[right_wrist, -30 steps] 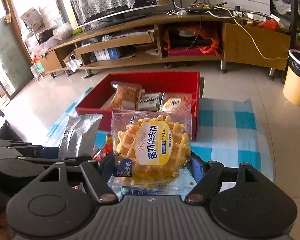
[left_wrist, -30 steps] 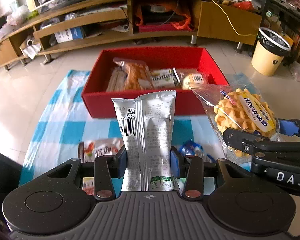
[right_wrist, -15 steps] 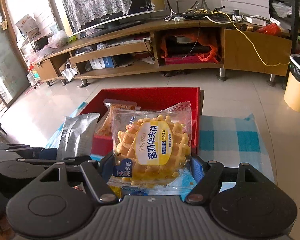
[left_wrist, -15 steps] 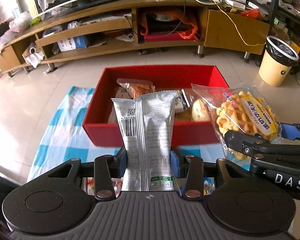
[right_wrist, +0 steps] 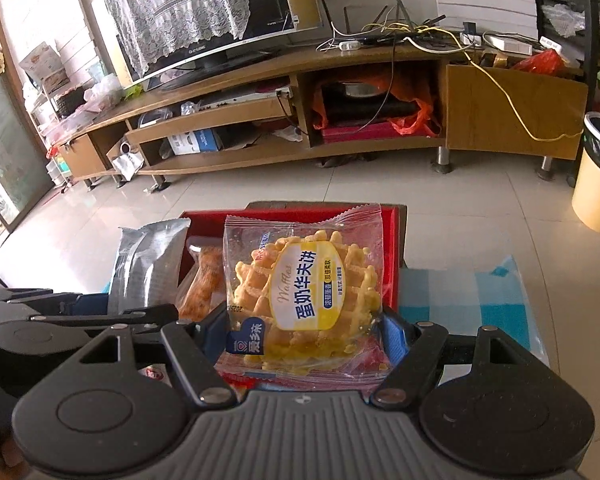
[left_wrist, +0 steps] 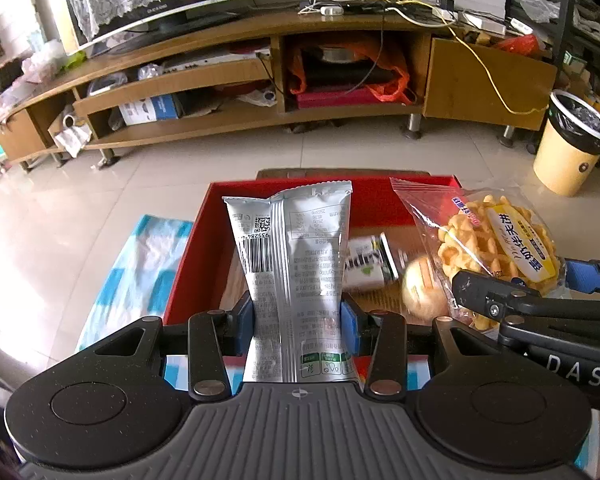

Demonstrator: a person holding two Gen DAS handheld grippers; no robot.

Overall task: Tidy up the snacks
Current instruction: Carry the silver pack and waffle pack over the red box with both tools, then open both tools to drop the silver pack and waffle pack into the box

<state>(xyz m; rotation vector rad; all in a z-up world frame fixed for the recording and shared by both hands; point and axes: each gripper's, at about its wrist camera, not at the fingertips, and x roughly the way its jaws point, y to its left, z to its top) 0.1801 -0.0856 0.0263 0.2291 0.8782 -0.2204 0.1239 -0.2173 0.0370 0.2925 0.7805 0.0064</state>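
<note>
My left gripper (left_wrist: 297, 320) is shut on an upright silver snack packet (left_wrist: 292, 264), held over the near edge of the red box (left_wrist: 188, 264). My right gripper (right_wrist: 306, 334) is shut on a clear-wrapped waffle packet (right_wrist: 304, 284) with a yellow label, also over the red box (right_wrist: 394, 256). In the left wrist view the waffle packet (left_wrist: 496, 240) and the right gripper's black arm show at the right. In the right wrist view the silver packet (right_wrist: 148, 264) shows at the left. Inside the box lie a white-green packet (left_wrist: 364, 266), a round bun (left_wrist: 422, 290) and an orange snack (right_wrist: 204, 280).
The box sits on a blue-white checked cloth (left_wrist: 140, 272) on a tiled floor. A long wooden TV stand (left_wrist: 260, 80) runs across the back. A yellow waste bin (left_wrist: 572, 144) stands at the right. More packets lie on the cloth under the grippers.
Both grippers moved forward with their packets, from in front of the red box to over its near edge. The box now sits lower and closer in both views.
</note>
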